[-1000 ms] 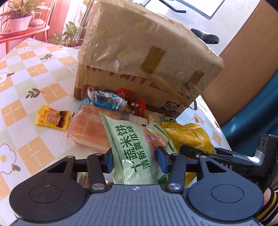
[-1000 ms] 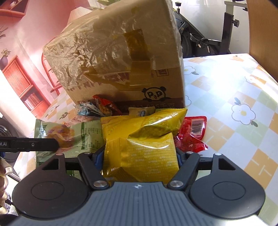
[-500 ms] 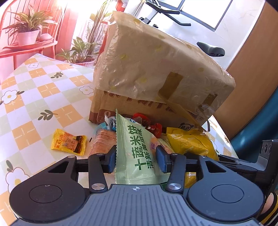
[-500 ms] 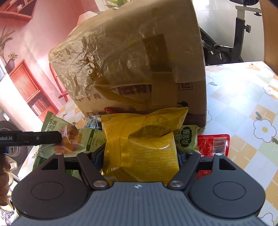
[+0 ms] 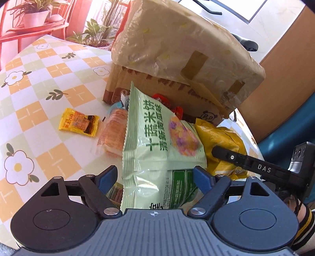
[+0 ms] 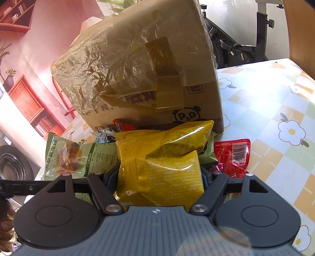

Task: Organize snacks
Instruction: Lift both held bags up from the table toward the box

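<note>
My left gripper (image 5: 155,175) stands open; the light green rice-cracker bag (image 5: 157,141) sits loose between its blue pads, with a gap at the left pad. My right gripper (image 6: 160,177) is shut on a yellow snack bag (image 6: 163,157), held in front of the cardboard box (image 6: 137,65) wrapped in plastic film. The green bag also shows in the right wrist view (image 6: 78,155), and the yellow bag in the left wrist view (image 5: 220,137). A pile of small snacks lies at the foot of the box (image 5: 177,49).
On the checked floral tablecloth (image 5: 39,98) lie a small yellow candy packet (image 5: 78,122), an orange wafer pack (image 5: 114,130) and a red packet (image 6: 234,155). An exercise bike (image 6: 236,45) stands behind the table. Potted plants (image 5: 35,13) stand at the back left.
My left gripper has opened wider around the green bag, which has dropped lower between the pads. The right gripper still holds the yellow bag, slightly further back from the box.
</note>
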